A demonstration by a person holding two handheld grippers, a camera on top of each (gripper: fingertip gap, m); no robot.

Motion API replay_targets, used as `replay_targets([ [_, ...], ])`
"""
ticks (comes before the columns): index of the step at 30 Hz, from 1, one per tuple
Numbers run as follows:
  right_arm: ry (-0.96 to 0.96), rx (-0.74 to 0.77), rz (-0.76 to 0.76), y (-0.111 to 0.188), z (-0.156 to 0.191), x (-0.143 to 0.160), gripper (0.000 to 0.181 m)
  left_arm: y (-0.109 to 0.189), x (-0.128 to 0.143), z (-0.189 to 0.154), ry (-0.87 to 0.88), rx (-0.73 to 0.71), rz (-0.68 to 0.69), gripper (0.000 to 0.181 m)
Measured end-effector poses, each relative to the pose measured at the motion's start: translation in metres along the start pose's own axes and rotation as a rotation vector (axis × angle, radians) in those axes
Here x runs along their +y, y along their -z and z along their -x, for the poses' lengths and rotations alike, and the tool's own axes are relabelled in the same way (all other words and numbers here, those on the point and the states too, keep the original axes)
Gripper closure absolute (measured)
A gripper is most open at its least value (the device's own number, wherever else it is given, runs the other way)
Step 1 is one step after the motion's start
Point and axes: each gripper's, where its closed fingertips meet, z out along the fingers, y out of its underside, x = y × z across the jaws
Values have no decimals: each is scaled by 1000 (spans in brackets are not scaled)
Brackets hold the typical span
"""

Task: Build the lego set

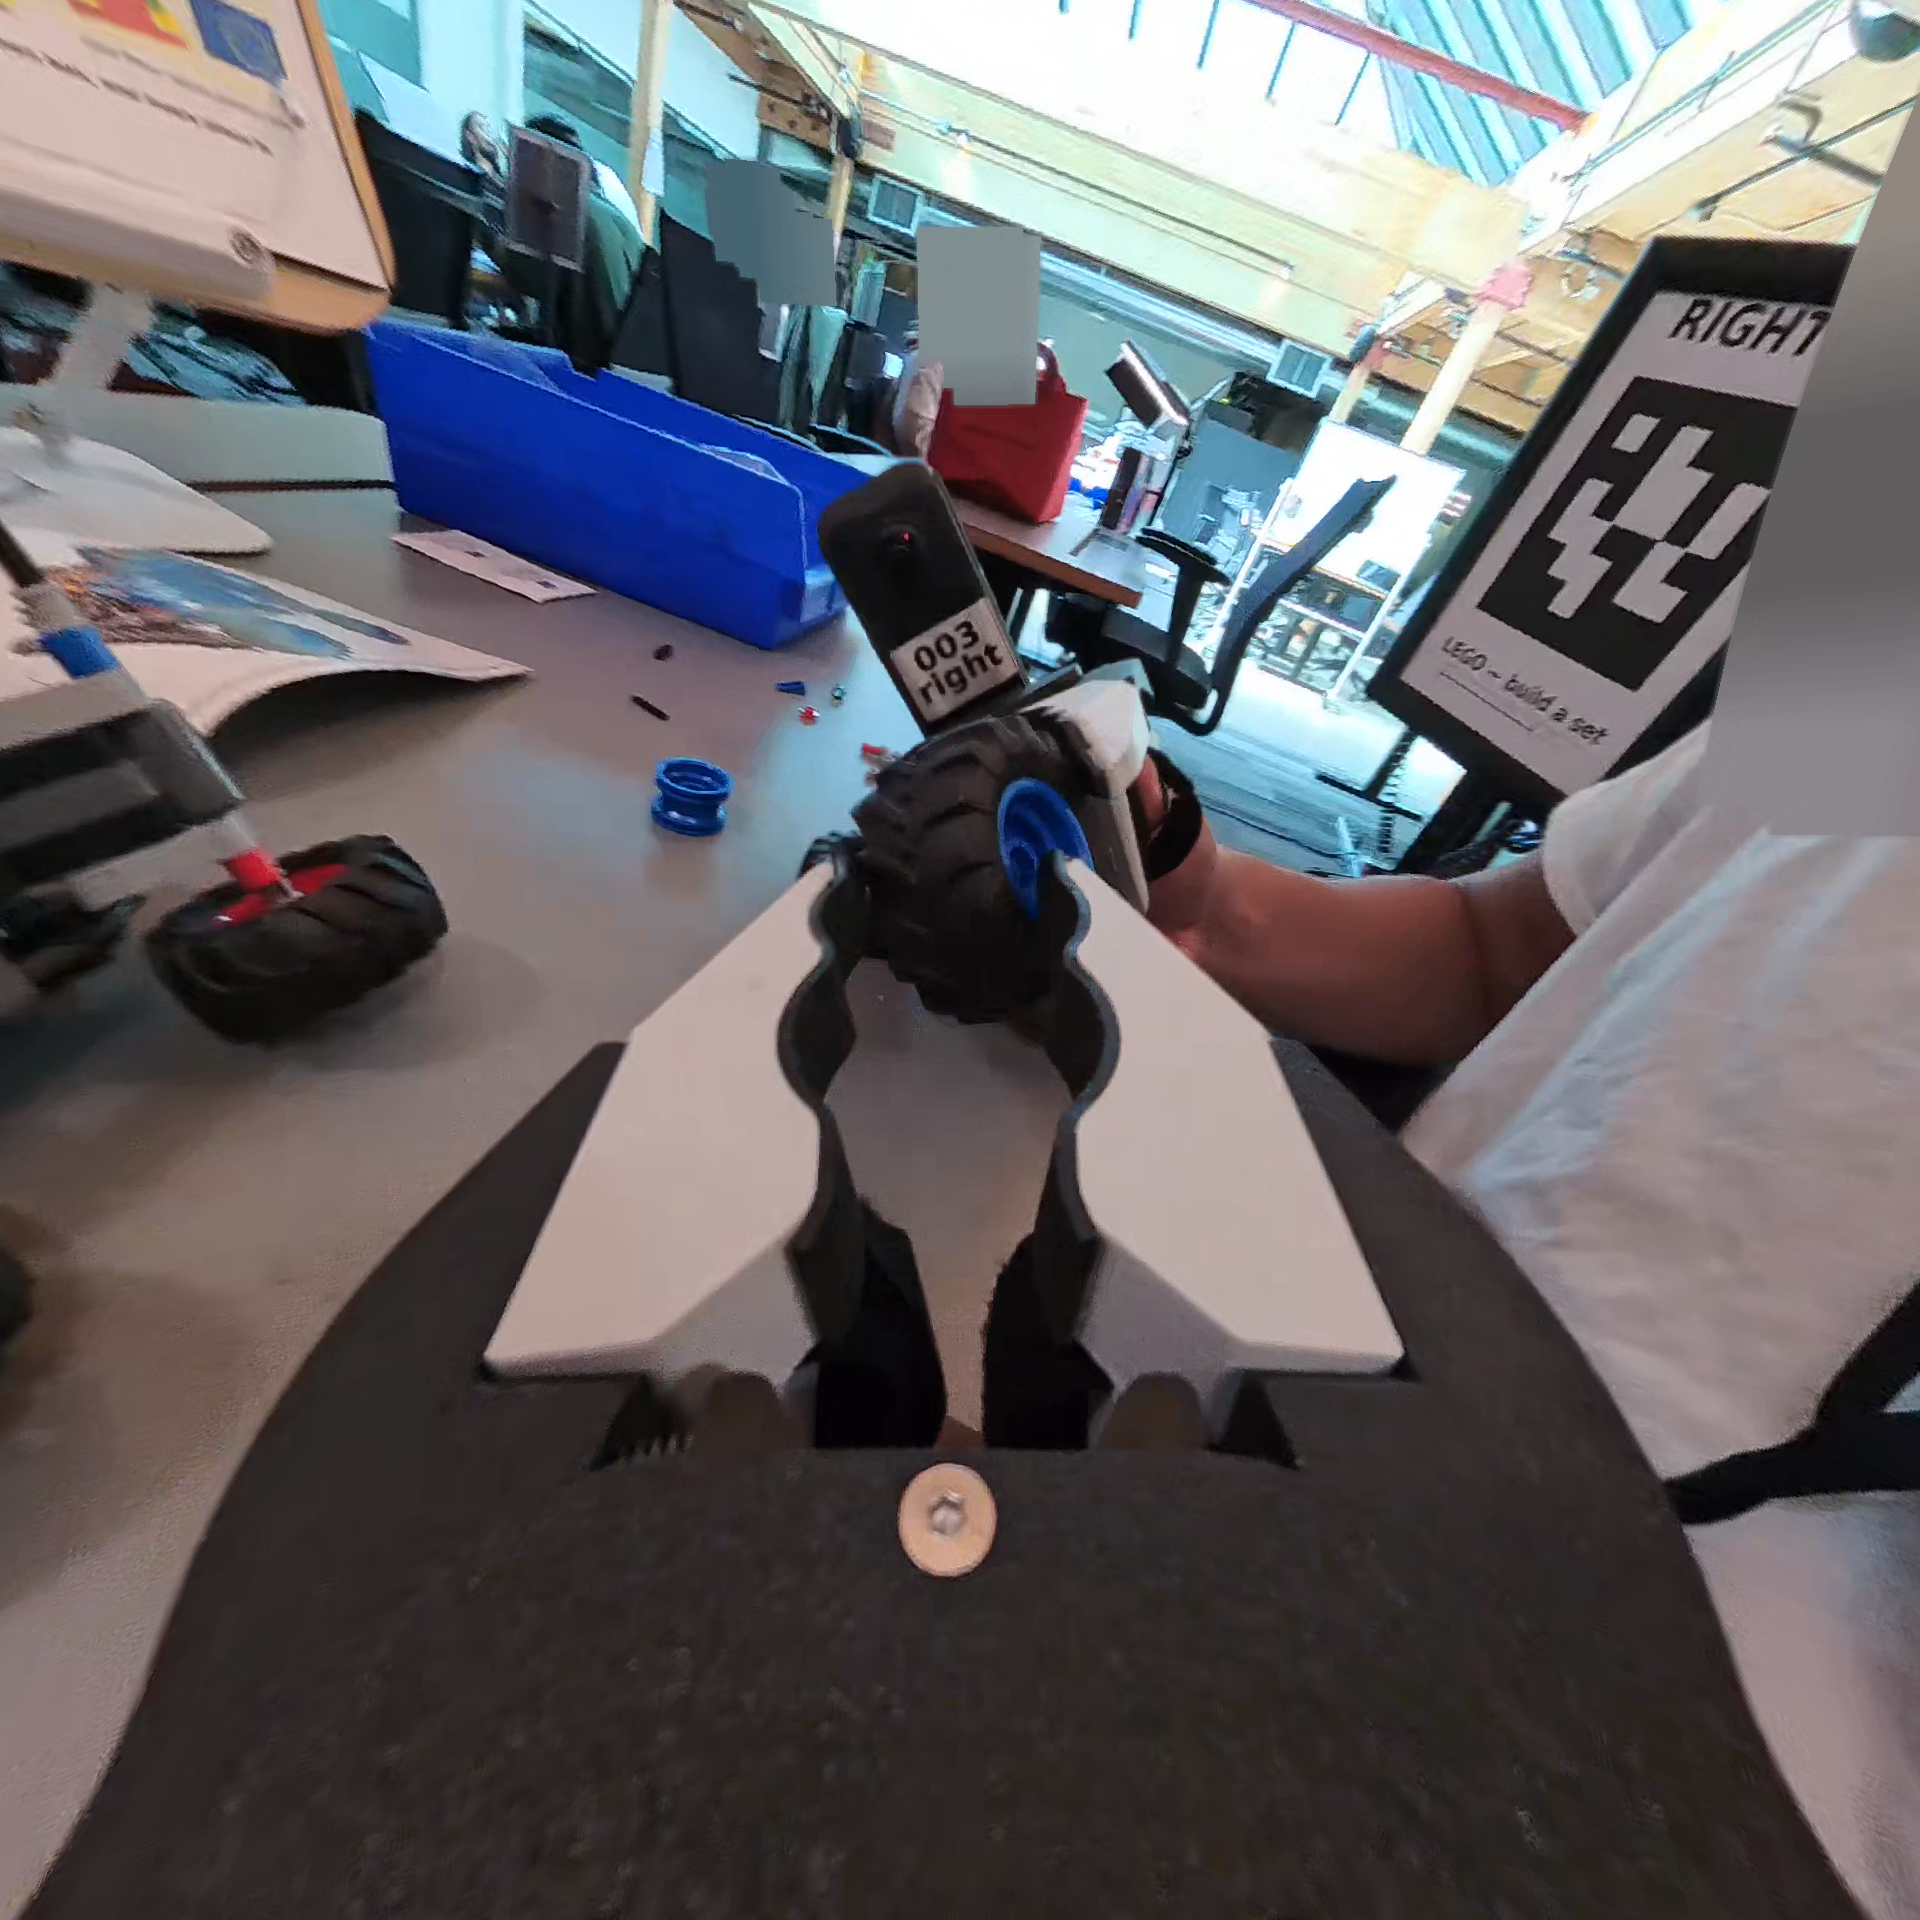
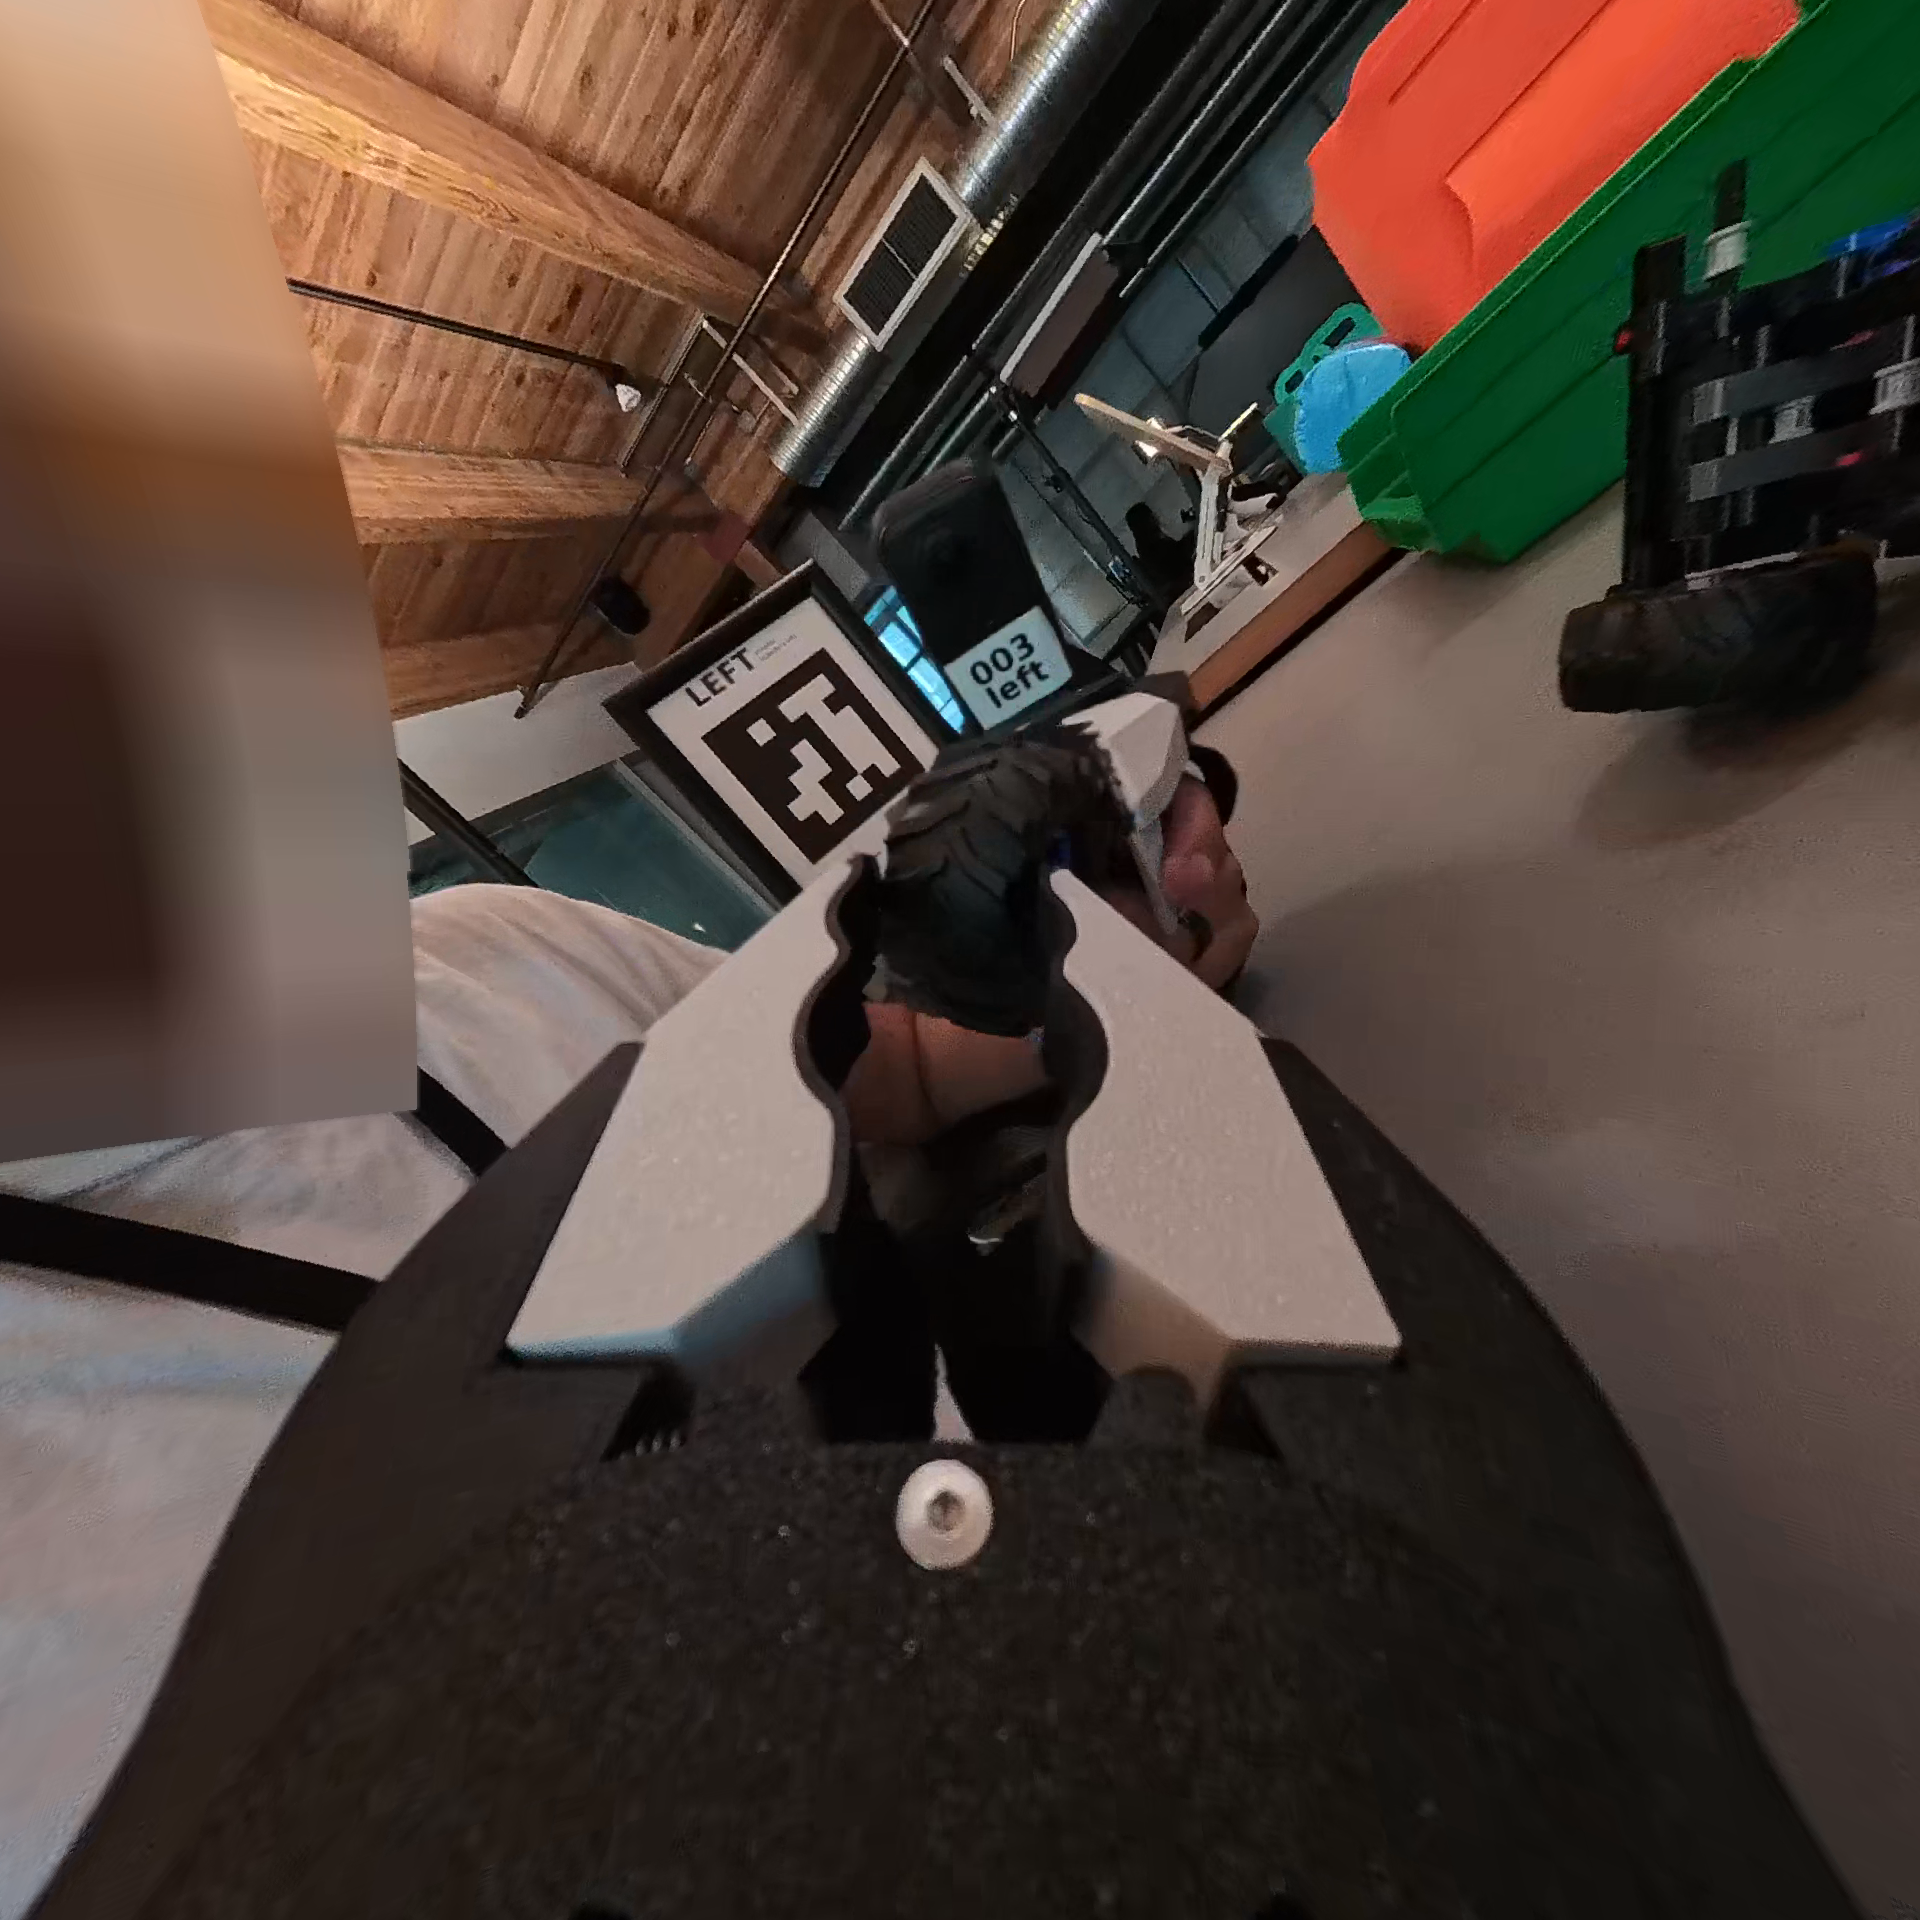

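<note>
A black tyre (image 1: 935,894) with a blue rim (image 1: 1039,842) partly in its side is held above the table between both grippers. My left gripper (image 1: 951,883) is shut on the tyre, with the rim against its right finger. My right gripper (image 2: 956,883) meets it head-on and is also shut on the tyre (image 2: 977,873). The right gripper's white fingers (image 1: 1107,743) show just beyond the tyre in the left wrist view. The left gripper's fingers (image 2: 1143,764) show beyond it in the right wrist view. The rim is almost hidden in the right wrist view.
A part-built lego vehicle (image 1: 114,769) with a red-hubbed wheel (image 1: 301,935) stands at left, also in the right wrist view (image 2: 1745,499). A loose blue rim (image 1: 691,795), small pieces (image 1: 810,712), a booklet (image 1: 260,634) and a blue bin (image 1: 613,499) are on the table. A green bin (image 2: 1558,416) stands behind.
</note>
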Motion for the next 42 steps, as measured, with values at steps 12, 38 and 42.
replay_targets([
  [12,475,429,84,0,-23,8,153,5,9,11,-245,-220,68,155],
  [38,902,531,43,1,0,-6,122,24,-1,14,-927,-548,10,140],
  [42,1216,737,85,5,-2,-13,122,17,-5,1,-254,-217,-34,136],
])
